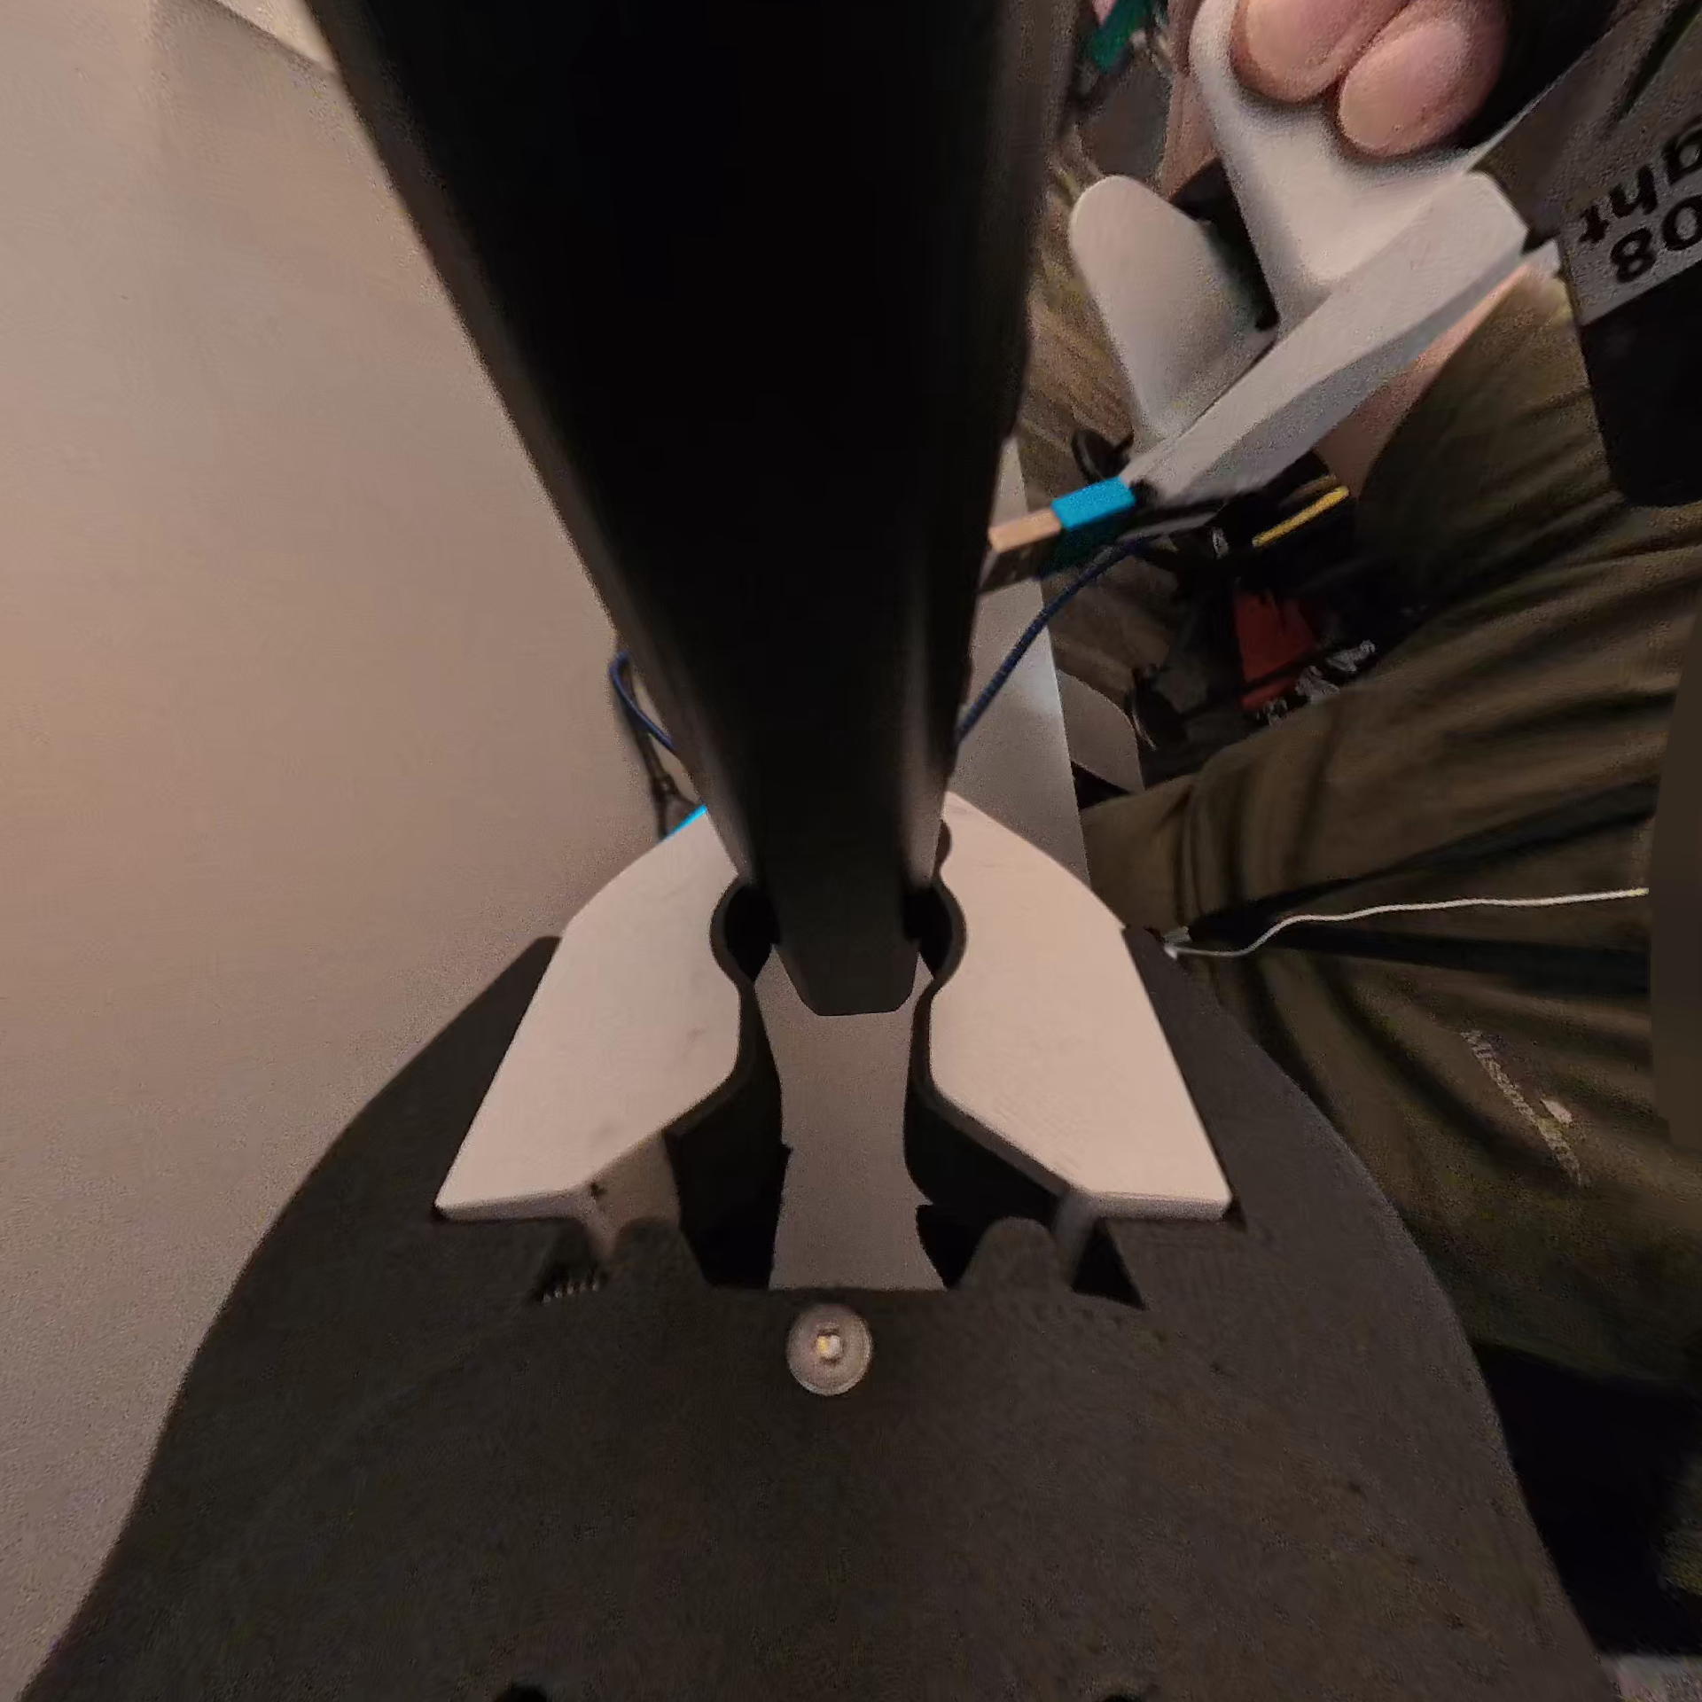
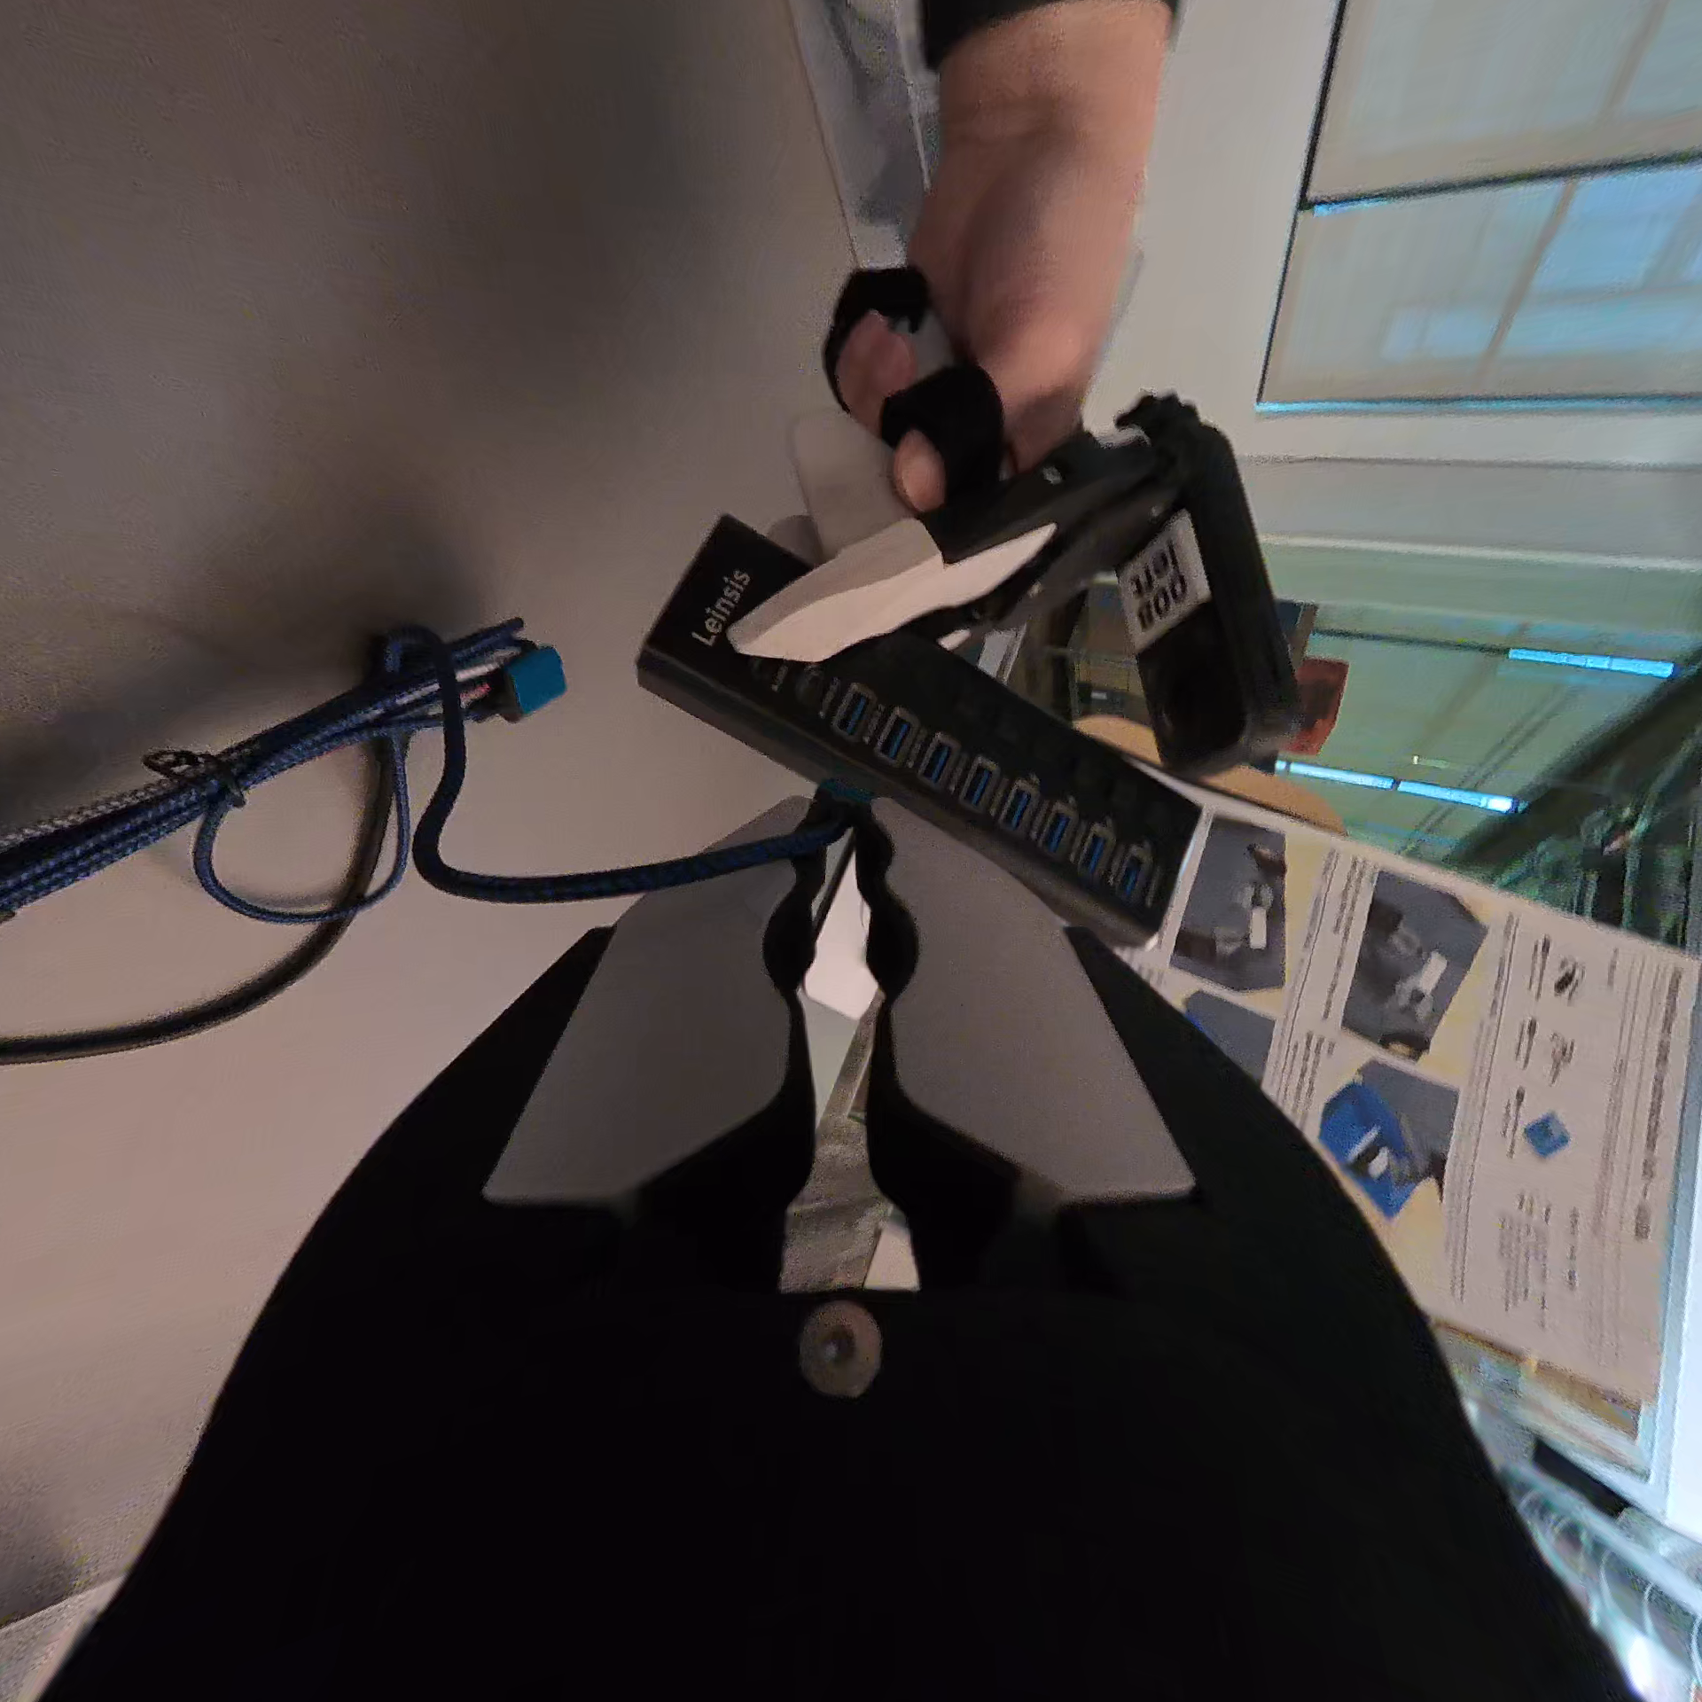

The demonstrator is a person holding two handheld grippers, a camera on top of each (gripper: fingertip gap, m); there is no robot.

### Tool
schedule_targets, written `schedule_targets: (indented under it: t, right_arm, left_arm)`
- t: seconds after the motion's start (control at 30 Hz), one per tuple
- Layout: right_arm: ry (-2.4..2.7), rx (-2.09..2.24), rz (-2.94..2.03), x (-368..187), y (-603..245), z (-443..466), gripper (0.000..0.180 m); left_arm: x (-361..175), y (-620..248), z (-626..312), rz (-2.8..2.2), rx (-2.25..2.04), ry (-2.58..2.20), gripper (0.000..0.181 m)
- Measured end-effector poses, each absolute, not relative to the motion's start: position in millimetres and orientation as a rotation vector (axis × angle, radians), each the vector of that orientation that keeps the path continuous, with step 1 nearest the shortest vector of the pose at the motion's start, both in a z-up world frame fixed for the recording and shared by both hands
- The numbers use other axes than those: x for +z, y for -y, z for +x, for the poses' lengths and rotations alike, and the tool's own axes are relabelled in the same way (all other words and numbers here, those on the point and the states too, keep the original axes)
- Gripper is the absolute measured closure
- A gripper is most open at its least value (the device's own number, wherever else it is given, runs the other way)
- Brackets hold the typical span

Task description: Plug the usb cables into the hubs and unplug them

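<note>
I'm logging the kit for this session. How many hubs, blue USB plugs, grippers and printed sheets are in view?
Black USB hub: 1, in the left gripper
Blue USB plug: 2, one in the right gripper, one lying loose
Gripper: 2
Printed sheet: 1
Total: 6

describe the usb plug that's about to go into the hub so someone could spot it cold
Start at the long black hub held up by the left claw. The right claw sits just below its port row, shut on a blue-shelled plug with bare metal tip and a braided blue cable trailing off. Unlike the other blue plug, tied into the bundle on the table, this one is held.
</note>
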State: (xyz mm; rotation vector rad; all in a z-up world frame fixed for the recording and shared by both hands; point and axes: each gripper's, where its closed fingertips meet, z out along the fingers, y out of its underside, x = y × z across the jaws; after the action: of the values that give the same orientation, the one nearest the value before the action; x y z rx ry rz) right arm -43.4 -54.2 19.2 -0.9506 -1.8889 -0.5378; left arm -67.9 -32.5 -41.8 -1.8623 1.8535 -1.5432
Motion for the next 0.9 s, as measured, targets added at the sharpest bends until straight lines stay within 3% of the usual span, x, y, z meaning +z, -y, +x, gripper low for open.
schedule_targets:
  t: [0.37, 0.9]
  right_arm:
    - [2.035, -0.586, -0.772, -7.1, 66.7, -96.2, 0.173]
    - [2.204, -0.547, -0.770, -48.8, 71.9, -126.3, 0.173]
  left_arm:
    - [-90.4, 49.5, -139.4, -2.236, -1.128, -2.094, 0.153]
    - [-115.3, 52.5, -172.7, -2.429, -0.905, -2.250, 0.152]
